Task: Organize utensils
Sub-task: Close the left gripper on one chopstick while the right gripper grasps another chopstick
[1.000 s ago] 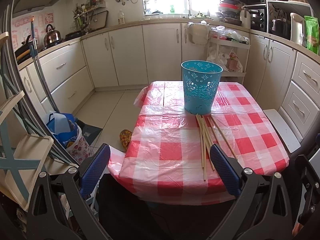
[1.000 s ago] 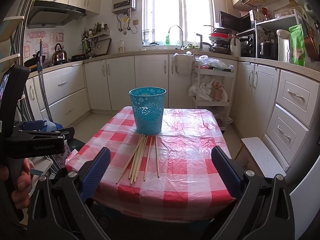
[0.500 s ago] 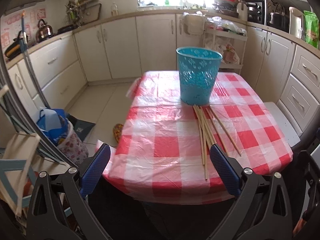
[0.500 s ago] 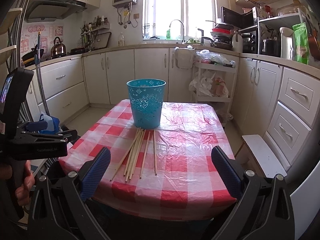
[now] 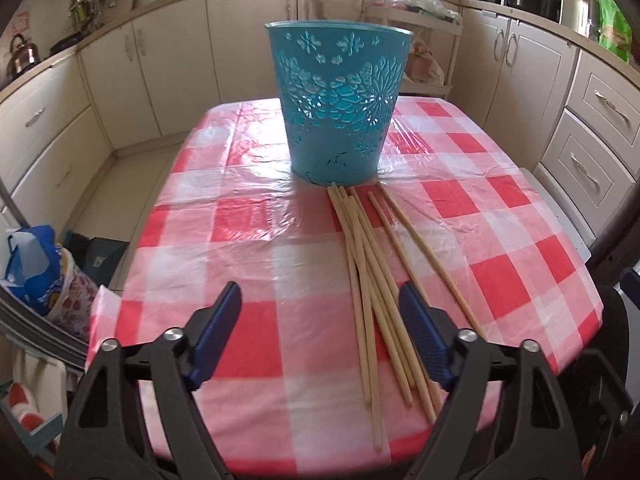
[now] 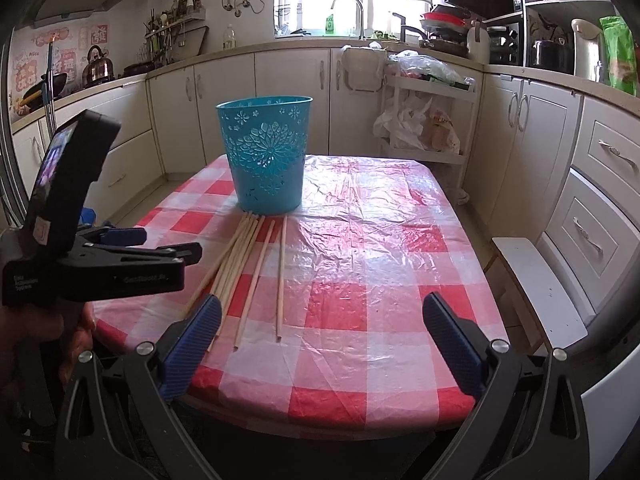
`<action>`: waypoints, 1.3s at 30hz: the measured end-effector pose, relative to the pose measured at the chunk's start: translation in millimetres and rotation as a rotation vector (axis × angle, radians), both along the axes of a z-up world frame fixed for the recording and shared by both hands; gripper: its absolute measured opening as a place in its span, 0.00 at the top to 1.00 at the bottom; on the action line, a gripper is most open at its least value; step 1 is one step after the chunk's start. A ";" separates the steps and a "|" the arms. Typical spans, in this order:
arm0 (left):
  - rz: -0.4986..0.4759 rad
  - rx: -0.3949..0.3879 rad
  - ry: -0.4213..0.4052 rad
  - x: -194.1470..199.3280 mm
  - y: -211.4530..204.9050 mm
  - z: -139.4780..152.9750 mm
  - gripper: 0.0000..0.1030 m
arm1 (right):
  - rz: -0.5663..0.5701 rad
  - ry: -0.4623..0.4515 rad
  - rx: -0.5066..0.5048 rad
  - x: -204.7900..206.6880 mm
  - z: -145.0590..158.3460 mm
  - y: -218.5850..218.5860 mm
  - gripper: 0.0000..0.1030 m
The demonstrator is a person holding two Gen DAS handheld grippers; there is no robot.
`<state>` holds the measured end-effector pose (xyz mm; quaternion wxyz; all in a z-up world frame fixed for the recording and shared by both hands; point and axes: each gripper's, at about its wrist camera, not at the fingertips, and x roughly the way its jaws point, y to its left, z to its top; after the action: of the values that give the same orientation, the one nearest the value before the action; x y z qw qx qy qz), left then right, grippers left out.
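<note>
A red-checked table [image 5: 256, 236] carries a teal basket [image 5: 340, 108] straight ahead of the left gripper [image 5: 320, 336] — chopsticks [image 5: 368, 280] lie beside its right finger. Both it and the right gripper [image 6: 320, 344] gape wide — empty.

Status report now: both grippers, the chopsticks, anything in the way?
Left gripper open, empty, low over the table edge. Right gripper open, empty. Chopsticks flat on the checked tablecloth, tips at the blue basket. Nothing blocks them.
</note>
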<state>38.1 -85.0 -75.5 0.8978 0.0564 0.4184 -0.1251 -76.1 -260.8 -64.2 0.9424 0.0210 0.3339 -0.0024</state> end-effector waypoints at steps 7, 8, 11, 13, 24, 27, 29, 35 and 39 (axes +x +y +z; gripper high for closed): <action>-0.053 0.000 0.041 32.0 -19.6 -17.3 0.50 | 0.010 0.014 -0.008 22.6 -13.7 -0.1 0.06; -0.059 -0.010 0.052 34.9 -20.5 -20.1 0.54 | 0.012 0.016 -0.011 24.9 -15.4 0.2 0.06; -0.067 -0.033 0.081 41.0 -21.2 -28.3 0.72 | 0.017 0.028 -0.011 32.8 -20.6 1.4 0.06; -0.071 -0.052 0.093 42.6 -19.4 -31.5 0.80 | 0.021 0.035 -0.007 36.1 -23.3 3.6 0.06; -0.077 -0.086 0.084 45.7 -7.4 -27.2 1.00 | 0.080 0.063 0.001 58.6 -33.0 21.0 0.06; -0.074 -0.102 0.074 44.8 -1.7 -22.0 1.00 | 0.099 0.067 0.007 60.6 -34.6 22.9 0.18; -0.071 -0.113 0.055 43.2 2.5 -16.3 1.00 | 0.117 0.089 0.035 63.8 -37.7 21.1 0.36; -0.067 -0.142 -0.020 38.3 11.9 6.1 1.00 | 0.158 0.142 0.074 75.0 -47.9 15.7 0.64; -0.065 -0.152 -0.067 37.3 15.9 20.0 1.00 | 0.194 0.159 0.059 85.9 -50.8 18.6 0.71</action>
<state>75.5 -69.1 -55.4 0.9084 0.0058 0.3755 -0.1836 9.8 -242.2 -114.9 0.9076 0.0161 0.4081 0.0971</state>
